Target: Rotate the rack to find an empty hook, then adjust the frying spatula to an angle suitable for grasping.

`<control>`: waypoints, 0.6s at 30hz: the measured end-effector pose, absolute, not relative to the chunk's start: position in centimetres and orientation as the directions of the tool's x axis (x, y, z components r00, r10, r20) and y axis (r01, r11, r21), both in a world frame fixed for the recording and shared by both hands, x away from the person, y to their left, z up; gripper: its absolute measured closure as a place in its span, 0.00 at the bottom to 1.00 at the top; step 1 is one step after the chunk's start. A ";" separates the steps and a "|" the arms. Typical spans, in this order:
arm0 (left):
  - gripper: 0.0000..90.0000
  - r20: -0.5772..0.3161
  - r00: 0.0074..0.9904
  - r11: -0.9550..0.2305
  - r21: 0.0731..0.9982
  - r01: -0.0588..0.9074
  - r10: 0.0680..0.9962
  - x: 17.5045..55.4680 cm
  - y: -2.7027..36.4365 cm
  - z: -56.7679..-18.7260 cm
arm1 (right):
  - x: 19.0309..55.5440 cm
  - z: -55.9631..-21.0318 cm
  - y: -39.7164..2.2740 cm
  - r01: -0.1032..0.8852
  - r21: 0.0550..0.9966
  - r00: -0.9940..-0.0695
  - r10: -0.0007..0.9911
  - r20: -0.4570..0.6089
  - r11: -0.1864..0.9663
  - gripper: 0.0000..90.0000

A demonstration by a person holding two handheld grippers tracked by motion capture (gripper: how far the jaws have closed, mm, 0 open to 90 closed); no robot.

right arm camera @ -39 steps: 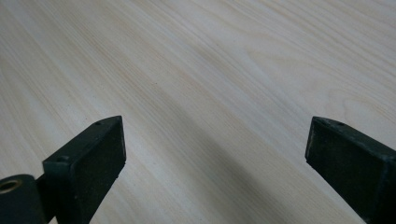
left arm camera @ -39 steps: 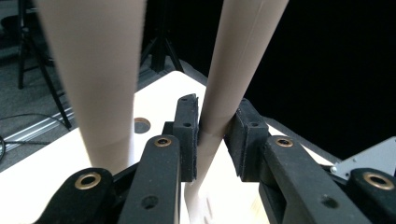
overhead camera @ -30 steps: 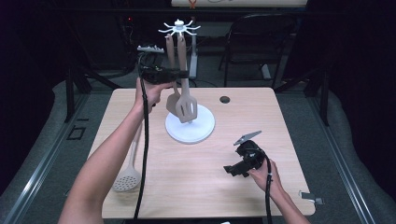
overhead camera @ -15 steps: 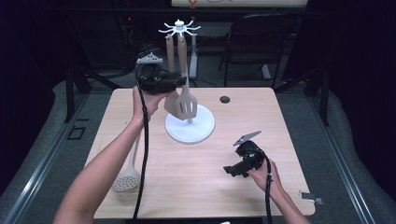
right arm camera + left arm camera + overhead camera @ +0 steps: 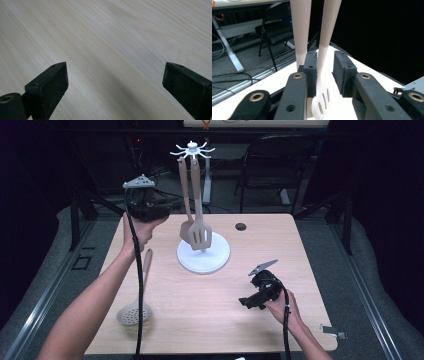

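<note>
A white hook stand (image 5: pixel 215 262) stands mid-table. From its top hang a slotted turner (image 5: pixel 200 237) and a plain spatula (image 5: pixel 186 232), both beige. My left gripper (image 5: pixel 162 210) is held in the air just left of them, pointing at the stand. Its jaws have just been closing and stand open. In the left gripper view (image 5: pixel 325 53) the turner's handle (image 5: pixel 327 32) shows through the gap just beyond the pads, unpressed, with the spatula's handle (image 5: pixel 300 30) left of it. My right gripper (image 5: pixel 250 304) rests on the table at the front right, open (image 5: pixel 115 70) over bare wood.
A beige skimmer (image 5: pixel 133 312) lies on the table's front left, its handle pointing away from me. A small black disc (image 5: pixel 241 226) sits behind the stand to the right. A small metal clip (image 5: pixel 332 331) lies at the front right corner. A folding chair (image 5: pixel 280 165) stands beyond the table.
My left gripper has drawn back to the left, away from the hanging utensils. The right gripper has stayed put.
</note>
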State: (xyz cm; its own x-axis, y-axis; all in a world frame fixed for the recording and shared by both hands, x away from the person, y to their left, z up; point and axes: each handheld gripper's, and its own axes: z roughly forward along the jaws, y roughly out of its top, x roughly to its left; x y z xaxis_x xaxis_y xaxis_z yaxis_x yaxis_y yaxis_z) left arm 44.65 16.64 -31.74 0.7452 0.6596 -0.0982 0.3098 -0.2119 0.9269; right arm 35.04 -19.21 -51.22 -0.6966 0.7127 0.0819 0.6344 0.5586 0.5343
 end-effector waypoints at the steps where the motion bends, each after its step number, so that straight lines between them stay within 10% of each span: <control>1: 0.84 -0.085 0.745 -0.214 0.931 0.296 0.662 44.5 16.8 -31.3 | 35.0 -51.2 -19.2 0.634 0.533 -0.697 0.713 0.081 0.559 0.07; 18: 0.99 0.003 0.673 -0.215 0.949 0.232 0.740 45.6 17.3 -26.8 | 34.9 -51.1 -19.2 0.628 0.522 -0.708 0.702 0.074 0.578 0.07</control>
